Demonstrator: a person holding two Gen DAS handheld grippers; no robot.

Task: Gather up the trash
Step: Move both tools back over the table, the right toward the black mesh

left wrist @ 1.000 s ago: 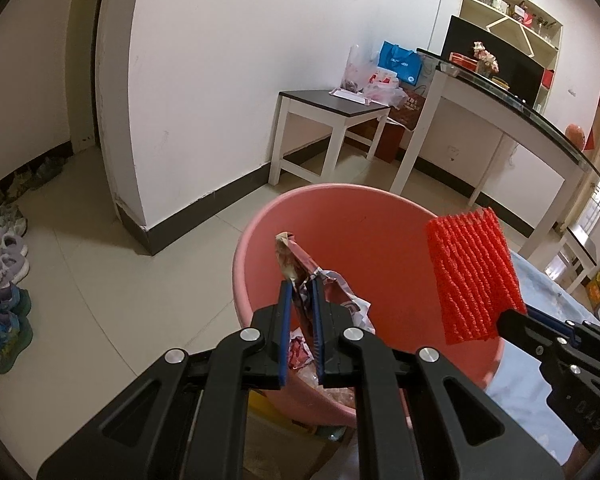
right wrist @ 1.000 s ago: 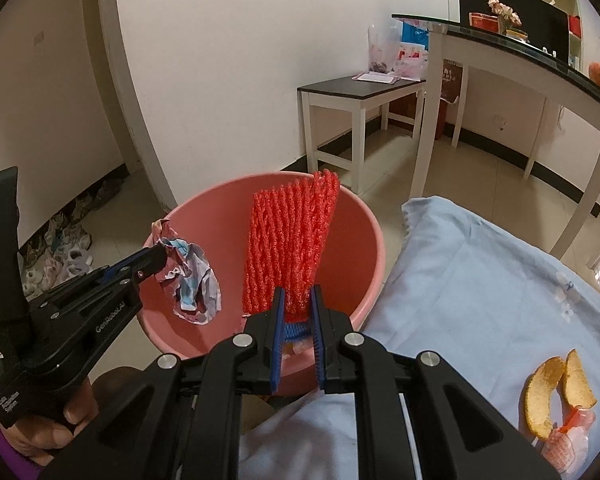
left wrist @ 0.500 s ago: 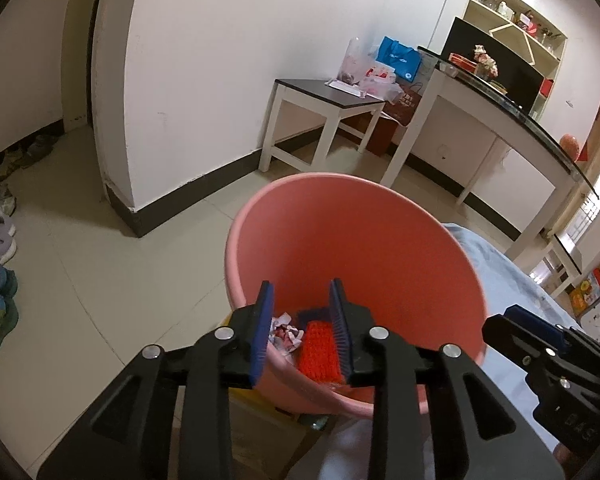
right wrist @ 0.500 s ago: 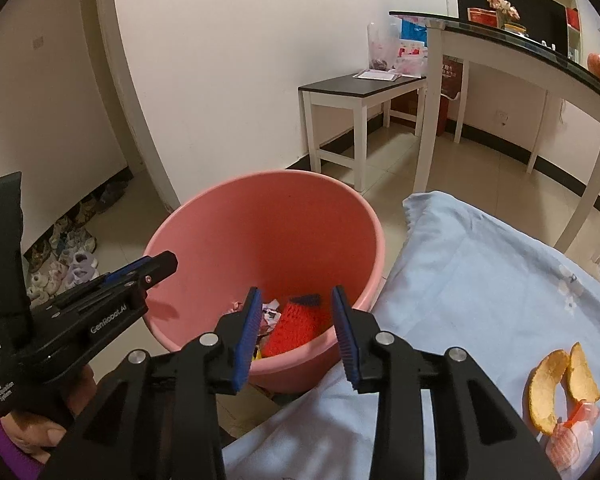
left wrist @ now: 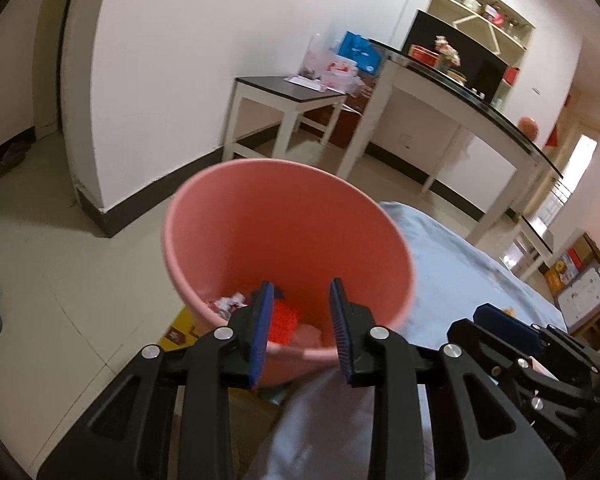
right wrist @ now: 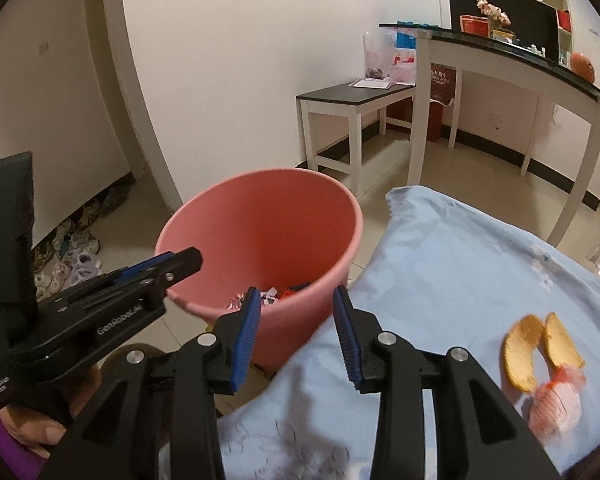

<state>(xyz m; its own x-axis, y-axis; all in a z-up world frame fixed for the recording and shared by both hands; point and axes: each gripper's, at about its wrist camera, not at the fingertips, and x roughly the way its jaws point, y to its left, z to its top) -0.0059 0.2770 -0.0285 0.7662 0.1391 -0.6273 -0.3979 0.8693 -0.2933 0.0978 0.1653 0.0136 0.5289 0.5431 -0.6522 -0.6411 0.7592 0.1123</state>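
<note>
The red foam net (left wrist: pixel 285 320) and a crumpled wrapper (left wrist: pixel 228 304) lie at the bottom of the pink bucket (left wrist: pixel 284 200), which stands on the tiled floor just beside the table with the light blue cloth (right wrist: pixel 452 264). My left gripper (left wrist: pixel 300 330) hovers over the near rim of the bucket, jaws apart and empty. My right gripper (right wrist: pixel 296 334) is opening, with nothing between its jaws. On the cloth, to the right, lie orange peels (right wrist: pixel 540 350) touching a pink-white wrapper (right wrist: pixel 556 402).
</note>
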